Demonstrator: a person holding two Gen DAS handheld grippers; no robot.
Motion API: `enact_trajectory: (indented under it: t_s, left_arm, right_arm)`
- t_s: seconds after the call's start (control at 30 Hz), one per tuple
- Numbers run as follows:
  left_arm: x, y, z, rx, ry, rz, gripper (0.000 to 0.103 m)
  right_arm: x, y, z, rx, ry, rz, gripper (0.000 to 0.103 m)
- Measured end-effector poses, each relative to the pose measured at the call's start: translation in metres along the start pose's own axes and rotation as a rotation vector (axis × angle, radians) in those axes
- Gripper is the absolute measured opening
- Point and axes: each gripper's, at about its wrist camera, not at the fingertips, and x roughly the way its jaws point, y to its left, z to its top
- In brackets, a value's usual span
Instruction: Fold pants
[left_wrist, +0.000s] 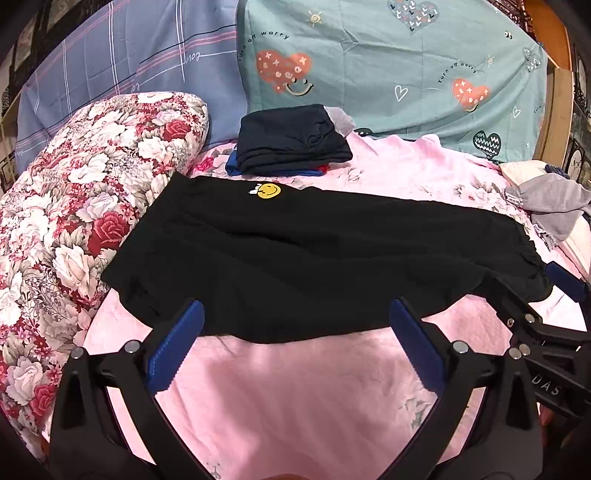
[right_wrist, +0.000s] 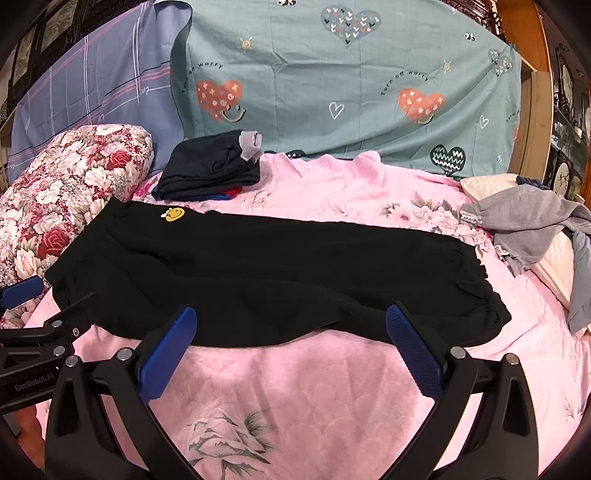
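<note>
Two wrist views cover the same pink floral bedsheet (left_wrist: 295, 387), on which the black pants (left_wrist: 314, 258) lie flat, one leg folded over the other, waistband toward the left and cuffs toward the right, a yellow smiley patch (left_wrist: 268, 190) near the waistband. I hold the left gripper (left_wrist: 295, 332) at the near hem with its jaws spread wide and nothing between them; the right gripper (right_wrist: 291, 336) sits likewise at the near edge, jaws also spread and empty. My left view alone shows the right gripper from the side at the cuff end, its blue pad just beside the gathered cuff; my right view alone shows the left gripper entering at the waistband side, with its printed "GenRobot.AI" label legible. The right view also reveals more of the grey garment (right_wrist: 532, 229) heaped over a cream quilted pillow (right_wrist: 484, 184) at the far right, which the left view cuts off at the frame edge. Beyond the pants, a stack of folded dark clothes (left_wrist: 291, 140) rests on the sheet, with blue and red fabric showing beneath it. A rolled floral quilt (left_wrist: 85, 206) bounds the left side. Behind hang a teal heart-print sheet (left_wrist: 388, 66) and a blue plaid sheet (left_wrist: 129, 62), with a wooden frame (right_wrist: 532, 92) at the right.
</note>
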Motion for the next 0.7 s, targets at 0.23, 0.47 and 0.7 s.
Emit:
enact_trajectory:
  t_s: [0.23, 0.47, 0.7]
  left_arm:
    - [0.008, 0.005, 0.001, -0.019, -0.018, 0.019, 0.101]
    - [0.011, 0.008, 0.003, -0.025, -0.014, 0.013, 0.101]
    - [0.011, 0.011, 0.002, -0.037, -0.009, 0.015, 0.101]
  right_arm:
    - [0.016, -0.001, 0.000, 0.011, 0.034, -0.003, 0.102]
    - [0.015, -0.001, 0.002, 0.024, 0.023, -0.002, 0.102]
    - [0.011, 0.000, 0.003, 0.015, 0.006, -0.009, 0.102]
